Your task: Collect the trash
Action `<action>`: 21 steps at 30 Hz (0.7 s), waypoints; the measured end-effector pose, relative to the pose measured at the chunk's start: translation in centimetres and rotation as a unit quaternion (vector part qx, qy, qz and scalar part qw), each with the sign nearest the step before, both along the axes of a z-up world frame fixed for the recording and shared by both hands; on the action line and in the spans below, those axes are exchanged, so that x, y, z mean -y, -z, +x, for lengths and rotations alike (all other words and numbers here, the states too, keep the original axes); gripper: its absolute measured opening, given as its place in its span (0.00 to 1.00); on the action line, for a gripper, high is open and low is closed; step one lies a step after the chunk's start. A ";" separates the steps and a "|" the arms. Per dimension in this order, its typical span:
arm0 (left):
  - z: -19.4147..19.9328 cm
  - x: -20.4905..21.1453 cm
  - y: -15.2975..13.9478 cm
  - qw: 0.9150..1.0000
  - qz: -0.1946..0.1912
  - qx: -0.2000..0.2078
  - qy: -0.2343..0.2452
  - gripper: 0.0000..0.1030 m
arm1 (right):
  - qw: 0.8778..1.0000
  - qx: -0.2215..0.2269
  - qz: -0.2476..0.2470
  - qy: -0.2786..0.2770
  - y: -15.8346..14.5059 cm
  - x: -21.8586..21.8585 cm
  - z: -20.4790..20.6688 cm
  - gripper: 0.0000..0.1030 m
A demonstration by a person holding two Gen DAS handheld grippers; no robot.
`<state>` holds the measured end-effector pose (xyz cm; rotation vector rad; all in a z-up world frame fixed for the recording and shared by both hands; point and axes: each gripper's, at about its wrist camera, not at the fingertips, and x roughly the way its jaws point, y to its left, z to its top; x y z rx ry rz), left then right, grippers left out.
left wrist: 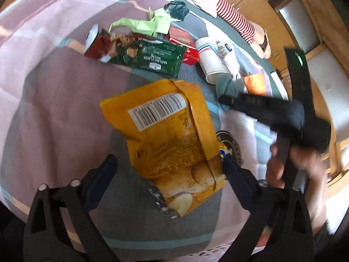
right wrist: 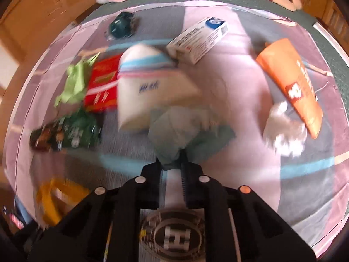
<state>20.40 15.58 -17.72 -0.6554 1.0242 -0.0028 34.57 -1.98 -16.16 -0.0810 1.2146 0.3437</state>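
On the bed (left wrist: 54, 91), litter lies scattered over a pink and grey patchwork cover, and the collecting is under way with both hands at work. The right tool (right wrist: 172, 163) has its jaws pressed together on a crumpled pale-teal tissue (right wrist: 181, 131), pinching it at its near edge just in front of a tipped-over paper cup (right wrist: 148, 87). The left tool (left wrist: 170, 163) hangs spread wide, one finger on either side of the lower end of a yellow crisp packet (left wrist: 172, 139) that lies flat on the cover; its pads do not look to be pressing the foil yet. By my reckoning the tissue is the piece in hand, and the next move is to lift it clear and carry it off to wherever the rubbish goes; no bin is plain to see. The left hand would need to sink a touch and close on the packet. Counting the rest: one green wafer wrapper (left wrist: 150, 56), one red carton (right wrist: 102, 83), one crumpled light-green paper (left wrist: 144, 24), one dark teal wad (right wrist: 122, 26), one white and blue box (right wrist: 200, 39), one orange tube (right wrist: 292, 83) and one white tissue ball (right wrist: 285, 131).
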 end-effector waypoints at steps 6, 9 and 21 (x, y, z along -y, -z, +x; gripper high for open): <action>-0.6 0.2 -0.4 1.000 -0.005 0.025 0.017 0.64 | 1.000 0.013 -0.013 -0.004 -0.6 2.1 -4.2 0.13; -0.8 0.4 -0.5 0.999 -0.019 0.030 0.031 0.55 | 1.000 0.018 0.013 0.010 -1.8 3.8 -5.8 0.13; -2.0 0.7 -2.5 0.996 0.052 0.075 0.027 0.38 | 0.989 0.098 0.098 0.052 -9.2 10.0 -12.3 0.13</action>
